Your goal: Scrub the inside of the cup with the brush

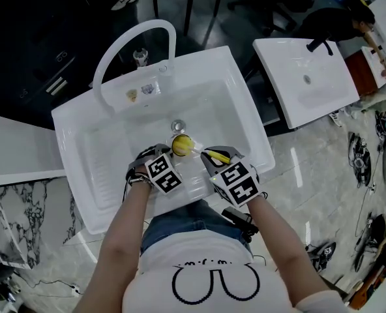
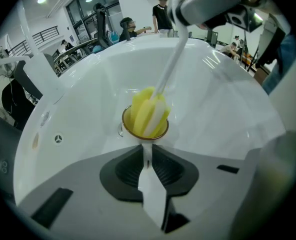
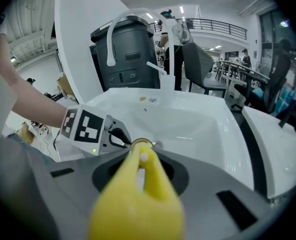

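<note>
Forearms and a white shirt (image 1: 206, 269) fill the bottom of the head view, leaning over the white sink (image 1: 102, 149), where the whole job sits low in the basin just in front of the drain (image 1: 177, 125).

Both grippers hang side by side over that spot, close enough that a careless swing could knock them together. The left gripper (image 2: 147, 154) has its jaws pinched almost together on a thin white part of the cup (image 2: 133, 132) — likely its handle or a strip of its wall. The right gripper (image 3: 142, 160) is clamped on the yellow handle of the brush (image 3: 138, 204).

The cup is gold-rimmed and tipped toward the left gripper's camera, and it is gripped by that one narrow part only. That is the weak point: a sideways shove from the brush would probably twist the cup in the jaws, or lever it loose so that it drops into the basin.

Smaller still, the brush head (image 2: 148, 111), yellow and white, sits inside the cup and pokes above the rim. It seems to fill the mouth snugly, so a hard pull could drag the cup along with it — or pop the head out altogether. The slim white stem (image 2: 169, 69) may also bend under pressure and scrub less than it appears to.
</note>
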Demonstrator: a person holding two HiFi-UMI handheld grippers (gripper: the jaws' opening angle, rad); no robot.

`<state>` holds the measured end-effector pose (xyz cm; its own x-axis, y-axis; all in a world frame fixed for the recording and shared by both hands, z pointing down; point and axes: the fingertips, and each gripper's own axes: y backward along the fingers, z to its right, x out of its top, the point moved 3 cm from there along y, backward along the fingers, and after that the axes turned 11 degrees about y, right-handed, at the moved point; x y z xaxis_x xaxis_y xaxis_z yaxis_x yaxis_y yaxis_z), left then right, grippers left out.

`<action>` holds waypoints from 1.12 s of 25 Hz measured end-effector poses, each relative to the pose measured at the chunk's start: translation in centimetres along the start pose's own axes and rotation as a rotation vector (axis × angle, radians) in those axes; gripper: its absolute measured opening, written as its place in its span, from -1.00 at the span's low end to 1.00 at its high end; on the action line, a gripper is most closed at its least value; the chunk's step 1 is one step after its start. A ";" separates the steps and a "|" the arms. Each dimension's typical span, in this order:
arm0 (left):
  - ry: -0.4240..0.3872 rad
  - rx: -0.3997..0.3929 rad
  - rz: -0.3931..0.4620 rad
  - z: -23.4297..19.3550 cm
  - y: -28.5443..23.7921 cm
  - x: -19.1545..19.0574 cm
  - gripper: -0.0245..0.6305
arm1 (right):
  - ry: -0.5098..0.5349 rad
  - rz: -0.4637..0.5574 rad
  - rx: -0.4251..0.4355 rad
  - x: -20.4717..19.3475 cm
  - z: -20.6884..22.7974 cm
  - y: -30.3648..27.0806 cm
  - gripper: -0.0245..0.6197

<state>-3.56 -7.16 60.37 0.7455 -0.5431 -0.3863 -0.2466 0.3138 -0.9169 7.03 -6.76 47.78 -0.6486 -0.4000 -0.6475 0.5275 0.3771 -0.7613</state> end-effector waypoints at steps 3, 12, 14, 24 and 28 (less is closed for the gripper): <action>-0.007 0.002 -0.004 0.1 -0.1 0.0 -0.73 | -0.005 -0.037 0.019 -0.5 -0.2 -3.1 -0.79; 0.008 0.011 0.004 0.0 0.0 -0.1 -0.73 | -0.017 -0.004 0.039 0.5 -0.1 -0.7 -0.79; 0.002 0.021 0.012 -0.1 -0.1 -0.1 -0.73 | -0.046 0.040 0.026 1.0 0.2 1.5 -0.79; -0.080 0.055 0.009 0.8 -0.3 0.6 -0.72 | 0.029 0.188 0.018 4.1 -0.3 4.0 -0.79; -0.112 0.058 0.005 1.4 -0.3 0.8 -0.73 | 0.134 0.094 0.032 3.6 -1.0 1.4 -0.79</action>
<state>-2.06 -6.59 60.49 0.8097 -0.4521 -0.3742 -0.2167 0.3623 -0.9065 4.84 -6.85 44.45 -0.6616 -0.2482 -0.7076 0.6056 0.3796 -0.6994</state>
